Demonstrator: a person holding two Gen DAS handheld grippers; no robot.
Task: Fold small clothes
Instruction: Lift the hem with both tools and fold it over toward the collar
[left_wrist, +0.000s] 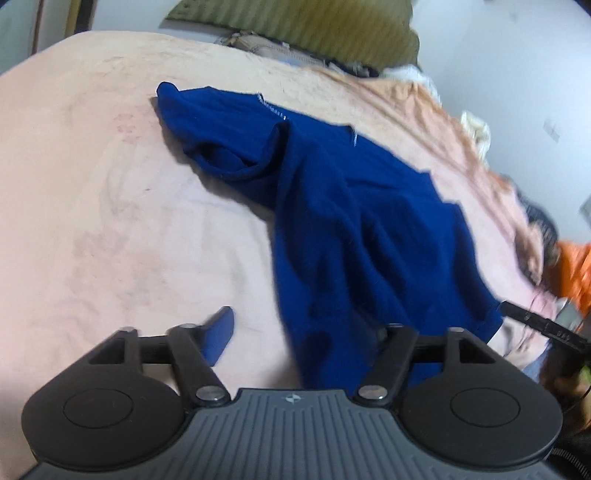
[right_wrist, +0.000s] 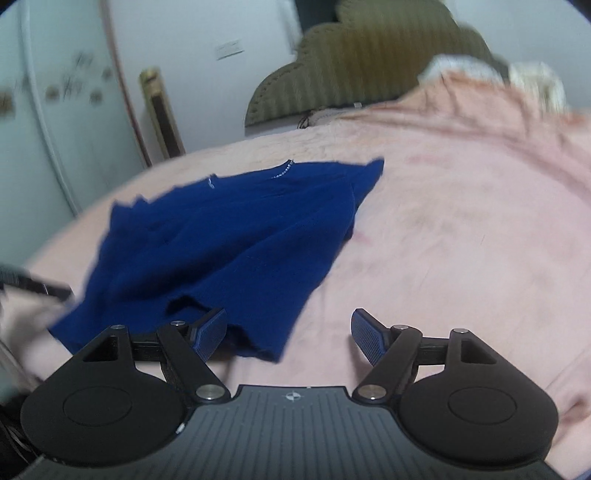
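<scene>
A dark blue shirt (left_wrist: 362, 221) lies rumpled on the pink blanket (left_wrist: 110, 203) of the bed, one sleeve opening bunched toward the olive headboard (left_wrist: 314, 26), its hem nearest my rig. In the left wrist view, my left tongs (left_wrist: 306, 332) stand spread wide over the bed: one blue-padded finger (left_wrist: 221, 332) shows clear above the blanket, the other is hidden behind the shirt's lower edge, and nothing is gripped between them. The picture is too blurred for me to tell whether that hidden finger touches the cloth.

From the right wrist view, my right tongs (right_wrist: 291, 336) are likewise apart, empty, with one finger (right_wrist: 210, 332) in front of the shirt's (right_wrist: 221, 240) ragged hem and the other over bare blanket (right_wrist: 461, 240) beside the garment. The shirt sits left of centre there, the headboard (right_wrist: 369, 62) behind it and a pale wall (right_wrist: 55, 147) to the left. An orange cloth (left_wrist: 576, 273) shows at the bed's far right edge in the left view.
</scene>
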